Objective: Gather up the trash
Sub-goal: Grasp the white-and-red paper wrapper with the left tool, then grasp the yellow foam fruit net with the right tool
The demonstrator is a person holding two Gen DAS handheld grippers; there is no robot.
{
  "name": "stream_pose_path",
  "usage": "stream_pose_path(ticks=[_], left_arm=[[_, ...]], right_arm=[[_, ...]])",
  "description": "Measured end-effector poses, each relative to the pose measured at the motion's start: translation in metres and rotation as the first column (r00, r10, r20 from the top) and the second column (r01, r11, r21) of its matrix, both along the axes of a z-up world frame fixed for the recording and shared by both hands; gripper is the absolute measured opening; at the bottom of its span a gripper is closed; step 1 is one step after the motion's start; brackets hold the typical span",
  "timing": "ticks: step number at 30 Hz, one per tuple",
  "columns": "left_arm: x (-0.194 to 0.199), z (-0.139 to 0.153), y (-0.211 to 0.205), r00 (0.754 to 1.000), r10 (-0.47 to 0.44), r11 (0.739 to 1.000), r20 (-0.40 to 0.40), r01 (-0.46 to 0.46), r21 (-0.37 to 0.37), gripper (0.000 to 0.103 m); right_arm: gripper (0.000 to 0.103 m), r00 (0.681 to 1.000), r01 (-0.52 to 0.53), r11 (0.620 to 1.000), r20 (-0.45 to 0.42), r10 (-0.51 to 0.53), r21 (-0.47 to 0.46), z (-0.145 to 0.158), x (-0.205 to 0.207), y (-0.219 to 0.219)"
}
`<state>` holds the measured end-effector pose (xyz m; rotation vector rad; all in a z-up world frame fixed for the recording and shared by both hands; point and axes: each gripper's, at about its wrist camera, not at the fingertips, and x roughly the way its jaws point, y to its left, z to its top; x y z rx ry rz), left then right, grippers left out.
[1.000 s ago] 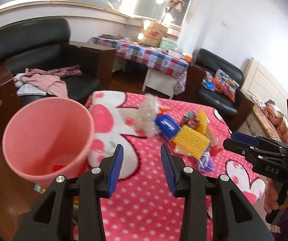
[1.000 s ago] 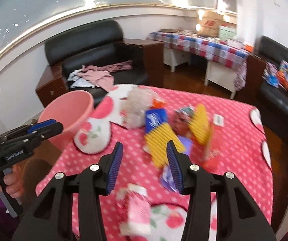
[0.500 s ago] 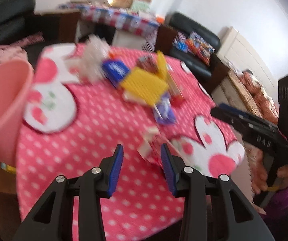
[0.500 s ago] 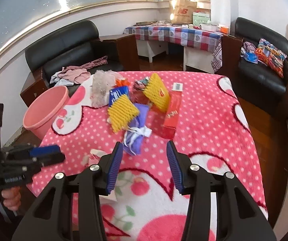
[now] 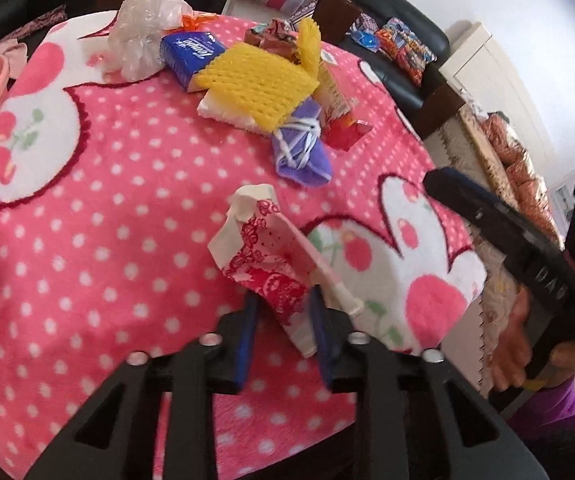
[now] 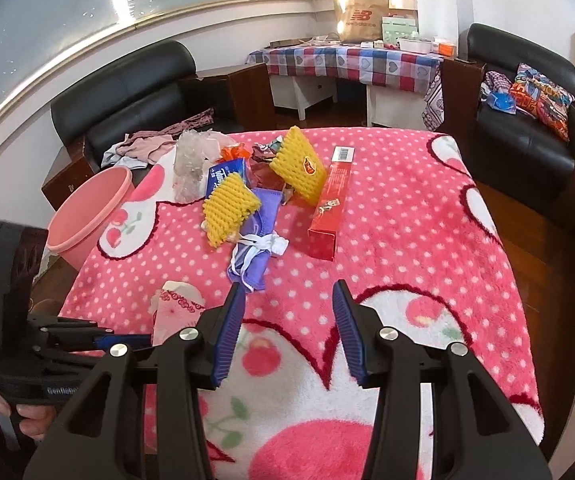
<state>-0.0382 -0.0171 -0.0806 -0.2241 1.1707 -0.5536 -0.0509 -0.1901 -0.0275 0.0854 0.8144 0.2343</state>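
A crumpled red-and-white paper wrapper (image 5: 265,258) lies on the pink polka-dot blanket (image 5: 99,216). My left gripper (image 5: 283,316) has its blue pads on either side of the wrapper's near end, with a gap still showing. The wrapper also shows in the right wrist view (image 6: 175,308). My right gripper (image 6: 287,320) is open and empty above the blanket. A pile of trash sits further back: yellow foam nets (image 6: 229,208), a purple pouch (image 6: 253,248), a red box (image 6: 329,208), a blue tissue pack (image 6: 223,174) and a clear plastic bag (image 6: 189,164). The pink bin (image 6: 87,216) stands at the table's left edge.
Black sofas (image 6: 127,92) stand behind and to the right of the table. A side table with a checked cloth (image 6: 351,62) stands at the back. Clothes (image 6: 147,146) lie on the left sofa.
My left gripper has swung away from the pink bin, dropped to the wrapper and narrowed around its near end. My right gripper has pulled back and risen, staying open.
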Motion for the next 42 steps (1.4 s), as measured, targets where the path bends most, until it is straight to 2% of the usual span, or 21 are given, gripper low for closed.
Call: stream_pose_path(ticks=[5,8,16,21,26,30,37,38,42], left_arm=[[0.000,0.009,-0.003,0.999,-0.008,1.000,0.042,0.008,-0.014,0.010],[0.000,0.022,0.002,0.995,0.008,1.000,0.097,-0.008,-0.006,0.007],[0.009,0.042,0.040,0.972,0.141,0.987,0.190,-0.153,0.050,0.006],[0.014,0.052,0.063,0.951,0.200,0.974,0.236,-0.219,0.058,0.006],[0.018,0.058,0.071,0.939,0.219,0.969,0.266,-0.242,0.056,0.006],[0.024,0.061,0.077,0.935,0.223,0.968,0.277,-0.246,0.053,0.006],[0.031,0.056,0.079,0.937,0.227,0.968,0.265,-0.247,0.046,0.006],[0.032,0.055,0.080,0.938,0.226,0.968,0.262,-0.246,0.044,0.006],[0.034,0.054,0.079,0.939,0.223,0.970,0.260,-0.241,0.039,0.006]], right_arm=[[0.046,1.000,-0.010,1.000,-0.010,0.010,0.011,-0.004,0.006,0.001],[0.046,1.000,-0.016,1.000,-0.010,0.016,0.023,-0.005,0.011,0.003],[0.046,0.999,-0.043,0.998,0.010,0.043,0.046,-0.005,0.036,0.017],[0.046,0.997,-0.032,0.999,0.068,0.030,0.033,0.007,0.064,0.024],[0.046,0.995,-0.014,1.000,0.099,0.012,0.021,0.010,0.095,0.031],[0.046,0.996,-0.003,1.000,0.084,0.004,-0.004,0.002,0.121,0.038],[0.046,0.998,0.012,0.999,0.059,-0.009,-0.039,-0.014,0.141,0.044],[0.045,0.998,0.015,0.999,0.058,-0.012,-0.040,-0.015,0.142,0.044],[0.021,0.999,0.036,0.999,0.041,-0.034,-0.041,-0.019,0.146,0.039]])
